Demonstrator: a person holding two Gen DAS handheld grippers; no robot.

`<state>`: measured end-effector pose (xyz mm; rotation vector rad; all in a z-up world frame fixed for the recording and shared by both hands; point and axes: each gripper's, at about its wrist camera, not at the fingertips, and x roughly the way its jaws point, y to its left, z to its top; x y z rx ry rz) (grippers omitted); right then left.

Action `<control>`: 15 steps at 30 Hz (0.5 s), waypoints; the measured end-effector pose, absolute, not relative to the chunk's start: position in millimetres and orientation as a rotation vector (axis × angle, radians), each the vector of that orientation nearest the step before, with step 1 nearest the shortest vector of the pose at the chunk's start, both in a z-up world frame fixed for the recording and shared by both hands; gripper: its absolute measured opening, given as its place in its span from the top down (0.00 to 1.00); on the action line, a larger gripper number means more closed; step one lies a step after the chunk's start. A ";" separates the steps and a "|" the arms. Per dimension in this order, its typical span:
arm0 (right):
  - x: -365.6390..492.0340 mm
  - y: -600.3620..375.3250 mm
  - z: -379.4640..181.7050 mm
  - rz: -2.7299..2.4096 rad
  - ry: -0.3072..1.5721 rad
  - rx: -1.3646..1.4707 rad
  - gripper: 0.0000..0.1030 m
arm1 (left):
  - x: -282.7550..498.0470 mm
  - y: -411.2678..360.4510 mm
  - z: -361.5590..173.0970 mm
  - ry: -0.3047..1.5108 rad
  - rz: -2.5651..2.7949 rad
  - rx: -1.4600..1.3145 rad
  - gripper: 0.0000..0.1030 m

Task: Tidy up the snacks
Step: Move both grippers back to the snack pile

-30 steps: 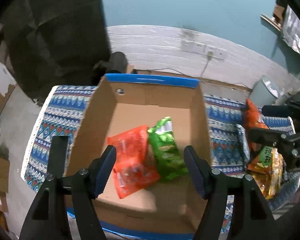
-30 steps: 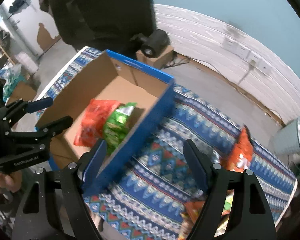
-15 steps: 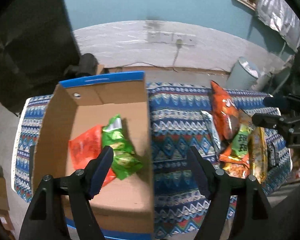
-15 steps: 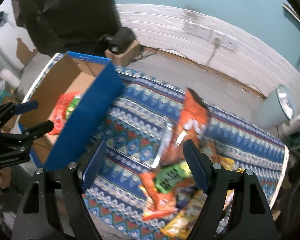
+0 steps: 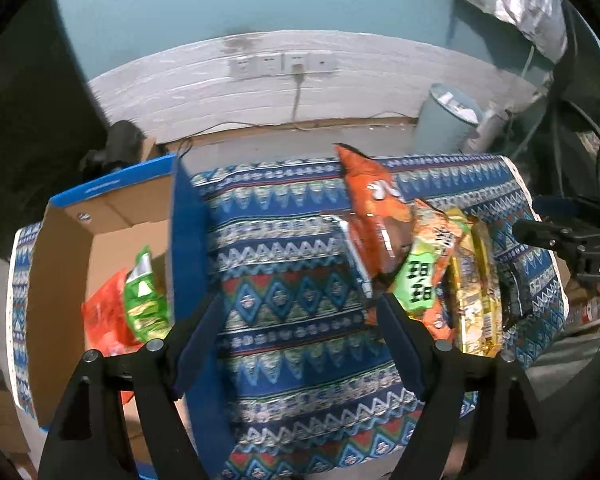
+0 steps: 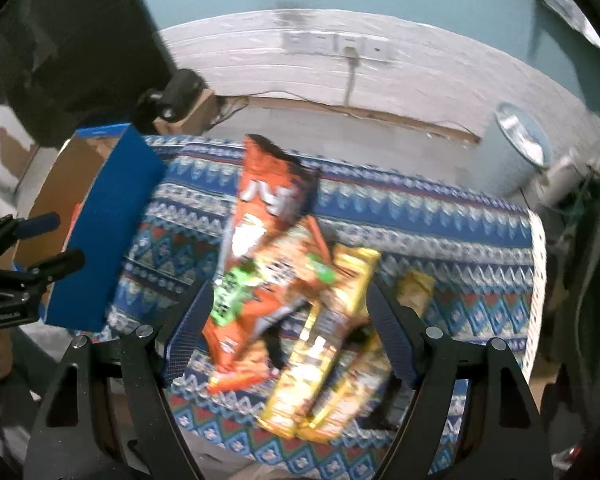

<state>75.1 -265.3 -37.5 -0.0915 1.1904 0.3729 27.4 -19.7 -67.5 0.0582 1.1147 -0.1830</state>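
With both the left gripper (image 5: 300, 332) and right gripper (image 6: 288, 320) released and empty, jaws just widening on the left, we judged it best to descend squarely onto the snack pile (image 6: 292, 280) mid-frame, singling one packet.

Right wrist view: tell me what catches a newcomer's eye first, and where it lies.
A bright heap of snack bags sprawls over the patterned blue cloth, the tall orange bag topmost at the far end. The right tongs hang open just above the heap, holding nothing. To the left stands a blue-sided cardboard box, with the left tongs in front of it.
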 end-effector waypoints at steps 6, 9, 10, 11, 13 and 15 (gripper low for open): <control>69.1 -315.9 -49.2 0.285 1.201 -0.054 0.24 | 32.1 -59.0 -75.8 1.138 -0.242 0.095 0.22; 67.5 -338.4 -60.8 0.241 1.225 -0.027 0.24 | 33.1 -75.4 -79.7 1.146 -0.267 0.115 0.22; 66.9 -345.6 -65.8 0.226 1.234 -0.021 0.24 | 33.9 -80.7 -81.3 1.150 -0.273 0.121 0.22; 65.9 -350.8 -70.6 0.214 1.243 -0.020 0.24 | 34.8 -85.8 -83.4 1.155 -0.279 0.126 0.22; 64.4 -357.6 -78.3 0.199 1.259 -0.025 0.24 | 37.2 -94.2 -88.5 1.167 -0.290 0.131 0.22; 62.3 -364.3 -86.7 0.190 1.270 -0.027 0.24 | 39.9 -102.7 -94.7 1.182 -0.303 0.132 0.22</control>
